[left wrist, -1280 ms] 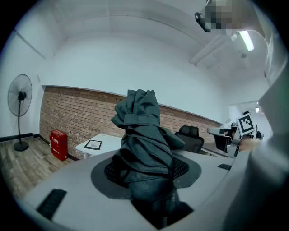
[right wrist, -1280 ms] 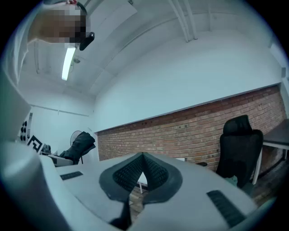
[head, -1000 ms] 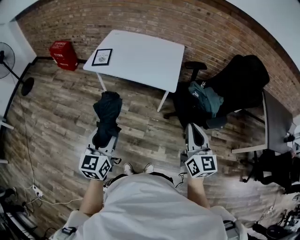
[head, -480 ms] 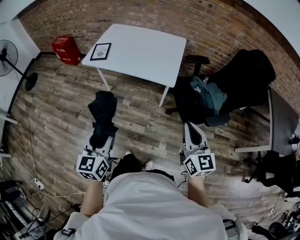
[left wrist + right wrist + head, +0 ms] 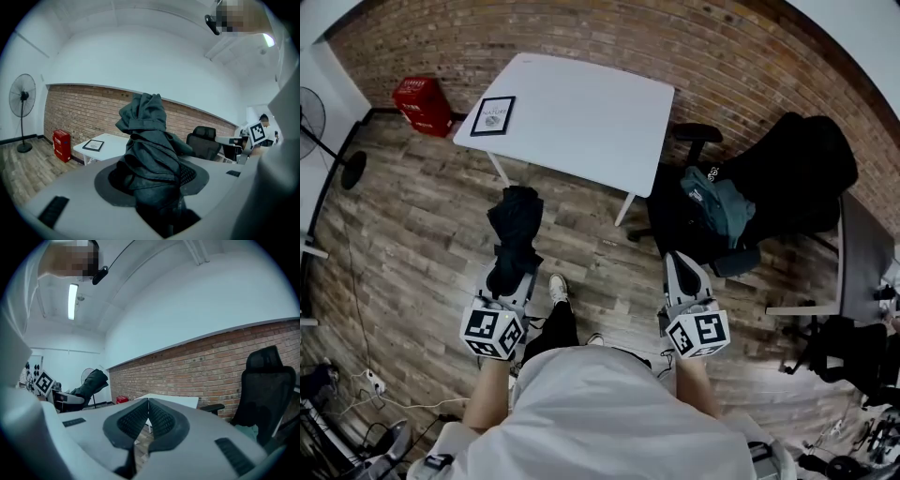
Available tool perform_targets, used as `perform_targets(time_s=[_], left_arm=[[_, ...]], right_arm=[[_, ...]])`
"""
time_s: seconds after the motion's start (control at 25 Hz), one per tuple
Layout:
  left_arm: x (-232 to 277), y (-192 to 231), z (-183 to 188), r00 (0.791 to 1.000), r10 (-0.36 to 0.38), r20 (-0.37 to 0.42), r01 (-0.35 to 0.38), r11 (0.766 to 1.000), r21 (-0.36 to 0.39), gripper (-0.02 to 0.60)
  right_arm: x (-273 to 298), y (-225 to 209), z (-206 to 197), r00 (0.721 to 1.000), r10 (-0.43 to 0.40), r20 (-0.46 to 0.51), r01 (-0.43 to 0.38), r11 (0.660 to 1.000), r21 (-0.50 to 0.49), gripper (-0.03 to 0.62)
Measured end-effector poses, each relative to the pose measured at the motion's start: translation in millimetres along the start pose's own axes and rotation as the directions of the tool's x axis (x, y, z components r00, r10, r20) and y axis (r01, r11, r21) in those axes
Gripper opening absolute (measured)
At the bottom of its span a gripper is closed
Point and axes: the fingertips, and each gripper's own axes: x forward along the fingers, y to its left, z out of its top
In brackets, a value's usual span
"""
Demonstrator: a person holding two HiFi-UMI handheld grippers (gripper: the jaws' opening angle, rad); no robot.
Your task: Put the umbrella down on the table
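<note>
A folded dark umbrella (image 5: 513, 234) sticks out forward from my left gripper (image 5: 506, 277), whose jaws are shut on its lower end; in the left gripper view the umbrella (image 5: 149, 150) fills the middle between the pads. My right gripper (image 5: 682, 272) is held level beside it with its jaws shut and nothing between them; its pads meet in the right gripper view (image 5: 147, 420). The white table (image 5: 581, 122) stands ahead against the brick wall, some way beyond both grippers. A framed picture (image 5: 493, 115) lies on its left end.
A black office chair (image 5: 769, 187) with a teal bag (image 5: 712, 199) stands right of the table. A red box (image 5: 416, 103) sits at the wall to the left, a standing fan (image 5: 323, 131) further left. A grey desk (image 5: 858, 248) is at the right edge. Cables lie at the lower left.
The person has stepped forward, one foot now showing ahead between the grippers. Both grippers moved with the body toward the table, the umbrella still held in the left one.
</note>
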Motion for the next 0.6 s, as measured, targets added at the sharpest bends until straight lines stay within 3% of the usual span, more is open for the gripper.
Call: perform_targets(time_s=[0.32,0.6], left_arm=[[95,63,44,0.996,-0.083,-0.026,0.083,0.996,0.012,0.222],[168,115,59,0.982,-0.175,-0.074,0.175,0.985,0.000,0.222]], right_arm=[[126,-4,49,1.000,-0.012,0.022,0.013,0.998,-0.059,0.018],[200,9,61,0.999,-0.038,-0.024,0.036,0.997,-0.074,0.018]])
